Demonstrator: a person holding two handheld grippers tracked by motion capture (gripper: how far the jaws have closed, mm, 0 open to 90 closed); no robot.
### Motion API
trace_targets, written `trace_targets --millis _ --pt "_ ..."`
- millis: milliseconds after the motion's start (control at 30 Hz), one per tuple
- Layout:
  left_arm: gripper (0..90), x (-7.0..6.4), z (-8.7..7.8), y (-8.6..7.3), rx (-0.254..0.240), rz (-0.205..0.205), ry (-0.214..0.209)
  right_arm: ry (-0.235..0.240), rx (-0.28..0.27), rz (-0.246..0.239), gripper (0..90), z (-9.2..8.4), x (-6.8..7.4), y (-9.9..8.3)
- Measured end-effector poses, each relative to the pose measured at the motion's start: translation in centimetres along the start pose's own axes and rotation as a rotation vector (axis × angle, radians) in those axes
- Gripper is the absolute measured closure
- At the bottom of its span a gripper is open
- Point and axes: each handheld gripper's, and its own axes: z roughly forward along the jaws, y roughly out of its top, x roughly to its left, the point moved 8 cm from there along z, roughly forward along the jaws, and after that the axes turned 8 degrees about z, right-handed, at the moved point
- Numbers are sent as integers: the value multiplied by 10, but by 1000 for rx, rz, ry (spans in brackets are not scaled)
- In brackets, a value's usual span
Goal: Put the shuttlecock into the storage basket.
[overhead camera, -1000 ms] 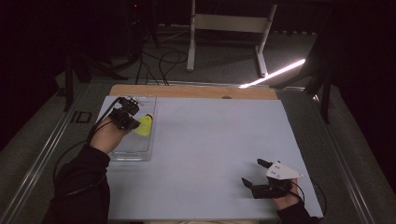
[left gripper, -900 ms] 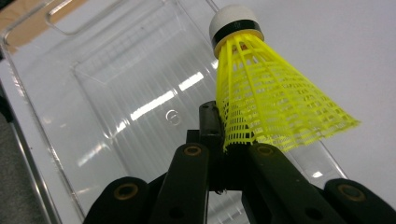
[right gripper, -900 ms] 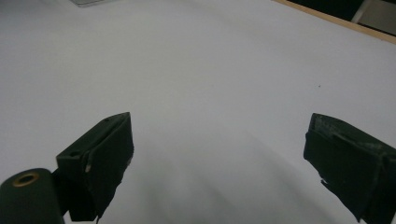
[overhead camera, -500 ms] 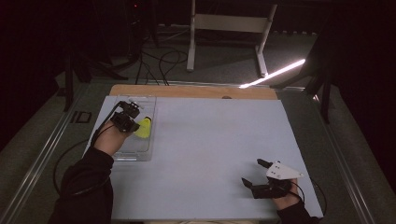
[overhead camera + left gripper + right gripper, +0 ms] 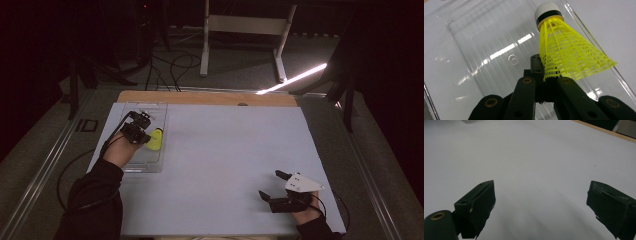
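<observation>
A yellow plastic shuttlecock point(image 5: 569, 52) with a white cork tip is pinched by the rim of its skirt in my left gripper point(image 5: 546, 81), which is shut on it. The shuttlecock point(image 5: 154, 139) hangs low over a clear plastic tray point(image 5: 145, 165) at the table's left, its cork pointing away from the jaws. The left gripper point(image 5: 142, 135) sits over the tray's middle. At the front right my right gripper point(image 5: 272, 186) rests open just above the white table, jaws wide apart in the right gripper view point(image 5: 541, 205), nothing between them.
The clear tray's ribbed floor point(image 5: 486, 50) lies under the shuttlecock, its right wall point(image 5: 579, 22) close to the skirt. A white sheet point(image 5: 230, 160) covers the table, with a wooden strip point(image 5: 210, 98) along the far edge. Cables trail off the left side.
The left gripper has sunk a little with the shuttlecock, down toward the tray. The right gripper has stayed in place.
</observation>
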Motion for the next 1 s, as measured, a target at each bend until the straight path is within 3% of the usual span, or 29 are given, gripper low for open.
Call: trace_targets --millis 433,767,867,900,1000 --pt "847 -3 6 -2 30 10 -4 -4 8 1 84 0 0 -1" --pt "461 -9 -5 0 41 24 10 -12 4 -4 99 0 -1 0" --pt "335 -9 -11 1 32 19 30 -17 -4 -1 99 -2 -1 1" --pt "335 -9 -13 2 29 16 38 -17 -4 -1 99 -2 -1 1" --pt "173 -9 -20 3 24 9 57 -24 -9 -1 99 -2 -2 2"
